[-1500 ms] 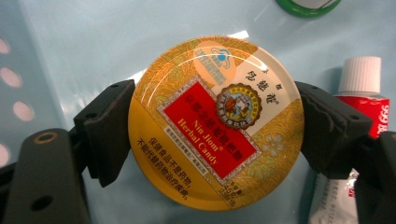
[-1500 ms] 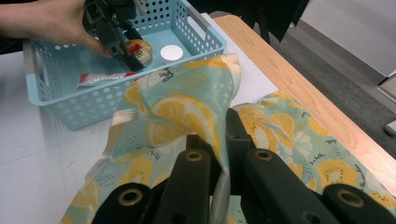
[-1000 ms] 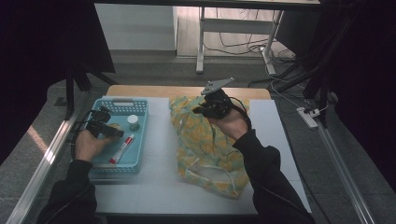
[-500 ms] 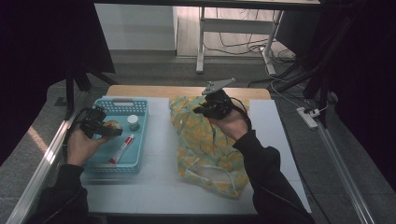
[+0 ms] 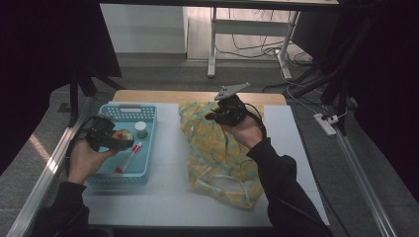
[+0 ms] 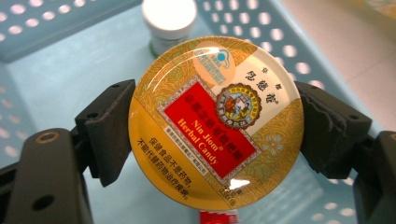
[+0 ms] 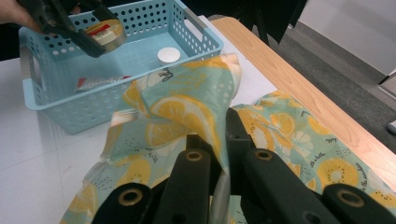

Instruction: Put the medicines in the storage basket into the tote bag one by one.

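Left gripper point(image 5: 118, 143) is clamped on the round candy tin point(image 6: 215, 123), jaws pressing its rim from both sides at about 9 and 3 o'clock in the left gripper view; the lid faces the camera, gold with a red "Nin Jiom Herbal Candy" label. In the high view the tin point(image 5: 122, 135) sits at the 3 o'clock end of that gripper, held above the blue basket point(image 5: 148, 170), which takes up the table's 9 o'clock side. Right gripper view confirms the tin point(image 7: 106, 32) is lifted clear over the basket floor, not resting on it. In the basket: a small white-capped bottle point(image 5: 141, 129) at roughly 1 o'clock from the tin, and a red-and-white tube point(image 5: 128, 157) lying at about 5 o'clock from it. Right gripper point(image 5: 217, 117) is pinched tight on a raised fold of the lemon-print cloth bag point(image 5: 217, 158); in the right gripper view the fabric point(image 7: 187, 112) runs down between the two nearly touching jaws and peaks just above them. The rest of the bag is spread flat over the table centre, running from 12 toward 6 o'clock, with its white drawstring point(image 5: 222, 177) near the 6 o'clock end. Basket and bag lie just beside each other, bag edge at the basket's 3 o'clock side; can't tell if they touch.
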`<action>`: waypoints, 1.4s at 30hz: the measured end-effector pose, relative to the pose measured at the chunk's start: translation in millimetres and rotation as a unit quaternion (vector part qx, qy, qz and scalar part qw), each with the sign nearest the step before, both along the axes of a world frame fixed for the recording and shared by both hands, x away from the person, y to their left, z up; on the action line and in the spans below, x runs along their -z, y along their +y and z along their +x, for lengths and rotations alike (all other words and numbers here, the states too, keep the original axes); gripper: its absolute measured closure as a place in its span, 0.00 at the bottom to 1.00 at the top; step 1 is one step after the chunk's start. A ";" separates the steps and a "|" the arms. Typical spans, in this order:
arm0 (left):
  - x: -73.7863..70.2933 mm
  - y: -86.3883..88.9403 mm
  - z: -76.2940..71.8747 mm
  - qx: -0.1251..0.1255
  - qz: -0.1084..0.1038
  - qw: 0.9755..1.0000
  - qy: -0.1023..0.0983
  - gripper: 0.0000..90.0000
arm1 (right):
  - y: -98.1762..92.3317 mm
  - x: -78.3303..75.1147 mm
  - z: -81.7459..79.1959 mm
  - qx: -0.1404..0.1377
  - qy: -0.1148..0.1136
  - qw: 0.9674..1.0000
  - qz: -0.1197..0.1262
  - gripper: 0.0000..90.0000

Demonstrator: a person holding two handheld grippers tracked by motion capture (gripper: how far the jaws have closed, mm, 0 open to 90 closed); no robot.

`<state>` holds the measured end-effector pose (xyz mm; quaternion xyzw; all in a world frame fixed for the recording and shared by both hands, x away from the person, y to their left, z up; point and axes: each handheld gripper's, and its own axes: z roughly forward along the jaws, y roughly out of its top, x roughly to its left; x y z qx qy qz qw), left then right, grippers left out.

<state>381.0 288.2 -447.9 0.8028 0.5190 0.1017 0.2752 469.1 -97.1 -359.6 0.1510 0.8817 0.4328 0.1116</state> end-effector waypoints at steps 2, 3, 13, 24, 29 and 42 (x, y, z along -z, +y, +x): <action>-3.3 -5.8 -3.0 0.010 -0.001 1.000 -0.004 0.23 | 0.1 0.4 0.1 -0.001 0.001 1.000 0.000 0.99; -4.4 -8.2 -4.2 0.013 -0.002 1.000 -0.006 0.23 | 0.4 0.8 0.1 -0.001 0.001 1.000 0.000 0.99; -13.0 -32.0 -19.8 0.052 -0.001 0.998 -0.019 0.23 | -1.0 2.2 0.6 0.002 0.003 1.000 -0.001 0.99; -26.3 -63.0 -37.9 0.098 -0.004 0.994 -0.041 0.23 | -2.6 3.5 1.8 0.005 0.003 1.000 0.002 0.99; -33.5 -78.4 -44.5 0.108 -0.018 0.993 -0.044 0.23 | -2.8 3.1 1.7 0.005 0.002 1.000 0.000 0.99; -43.4 -117.5 -52.6 0.165 -0.024 0.984 -0.054 0.23 | -4.5 4.0 1.8 0.007 0.004 1.000 0.002 0.99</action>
